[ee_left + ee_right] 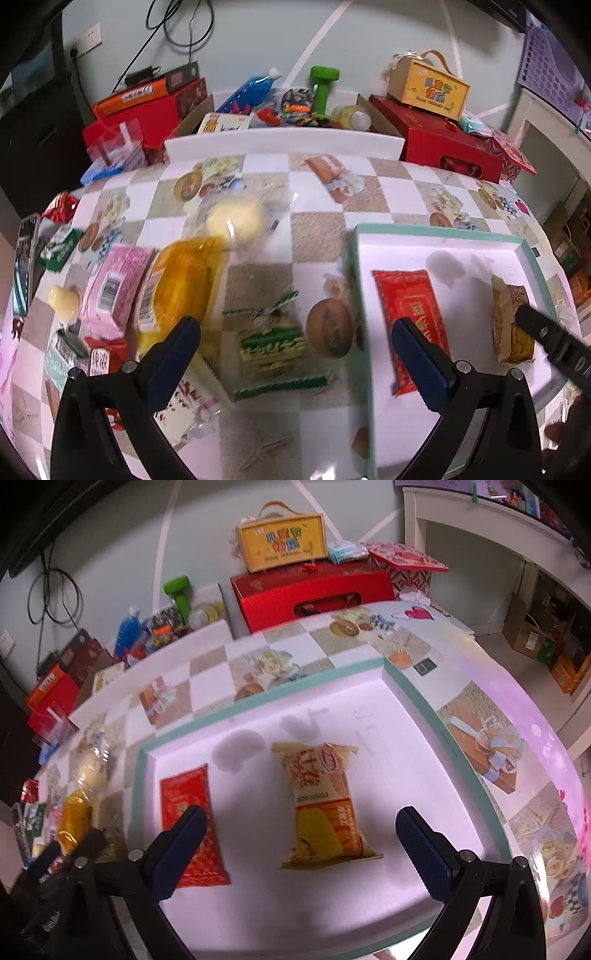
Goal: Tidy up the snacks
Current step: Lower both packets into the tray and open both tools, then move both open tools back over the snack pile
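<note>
Right gripper (299, 849) jaws apart, ribbed blue pads, over yellow crinkled packet (325, 805), flat in tray (454, 738), long axis near-to-far | left gripper (295, 354) jaws apart, empty, above green-striped wrapper (273, 347) on checked tablecloth (317, 232) | glossy red packet (192, 827) beside it, lengthwise alike

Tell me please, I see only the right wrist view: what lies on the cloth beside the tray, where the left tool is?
Observer: A green-and-white packet lies flat on the tablecloth, right below the left tool.
Operator: Does that tool hold something?
Observer: No, its jaws stand wide open with nothing gripped.
Operator: What else is near?
Observer: A pink packet with a barcode lies next to the yellow packet, on the side away from the tray.
</note>
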### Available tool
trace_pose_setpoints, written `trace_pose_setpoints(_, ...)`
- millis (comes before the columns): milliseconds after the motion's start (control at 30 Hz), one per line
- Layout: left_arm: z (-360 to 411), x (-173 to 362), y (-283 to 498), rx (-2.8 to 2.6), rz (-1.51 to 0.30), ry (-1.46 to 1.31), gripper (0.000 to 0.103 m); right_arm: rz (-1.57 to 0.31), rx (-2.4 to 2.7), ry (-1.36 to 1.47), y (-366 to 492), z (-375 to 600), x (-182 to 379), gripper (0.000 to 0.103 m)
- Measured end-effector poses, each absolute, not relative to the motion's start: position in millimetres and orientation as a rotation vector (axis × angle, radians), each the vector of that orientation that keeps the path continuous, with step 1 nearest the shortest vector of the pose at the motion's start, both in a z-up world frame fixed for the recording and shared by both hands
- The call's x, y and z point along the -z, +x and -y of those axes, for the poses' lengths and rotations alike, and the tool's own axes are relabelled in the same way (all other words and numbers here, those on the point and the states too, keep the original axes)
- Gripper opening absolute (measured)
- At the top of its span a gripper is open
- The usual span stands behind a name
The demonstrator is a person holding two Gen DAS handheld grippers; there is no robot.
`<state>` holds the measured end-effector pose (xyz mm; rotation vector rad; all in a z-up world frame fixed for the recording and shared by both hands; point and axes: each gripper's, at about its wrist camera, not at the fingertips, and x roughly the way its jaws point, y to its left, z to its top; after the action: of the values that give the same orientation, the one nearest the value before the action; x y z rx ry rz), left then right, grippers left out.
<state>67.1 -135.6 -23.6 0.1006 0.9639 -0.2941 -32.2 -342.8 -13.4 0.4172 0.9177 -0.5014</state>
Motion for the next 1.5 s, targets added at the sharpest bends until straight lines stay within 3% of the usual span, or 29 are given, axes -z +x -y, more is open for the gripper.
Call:
trace_pose_setpoints(533, 57, -3, 66, 0.212, -0.975, 0.01, 0.103, -0.887, 0.33, 0.494, -17, 304, 1, 0.103)
trace_pose_setpoints(867, -16, -15, 63, 0.122, -0.972, -0.129, 0.101, -0.909, 0.167, 0.405, 6, 224, -2, 0.103)
trace_pose_setpoints(933, -27, -12, 64, 0.106, -0.983, -0.154, 0.095, -0.925, 0.13, 0.348, 11, 202, -1, 0.103)
trace_pose_setpoints(1067, -48, -2, 65, 0.075, -1.014, -0.218, 0.093, -0.955, 0.05, 0.267, 18, 164, 7, 0.102)
trace_pose_setpoints(1200, -55, 10, 69, 0.073, -1.049, -0.251, 0.086, -1.002, -0.009, 0.213, 25, 135, 21, 0.093)
trace_pose_setpoints(1300, -54, 20, 75, 0.083, -1.078, -0.257, 0.084, -1.037, -0.037, 0.196, 30, 121, 34, 0.091)
trace_pose_setpoints(1400, -53, 28, 78, 0.09, -1.104, -0.264, 0.075, -1.063, -0.057, 0.171, 36, 108, 46, 0.087)
trace_pose_setpoints(1500, -53, 34, 82, 0.103, -1.124, -0.284, 0.074, -1.068, -0.067, 0.151, 41, 98, 54, 0.085)
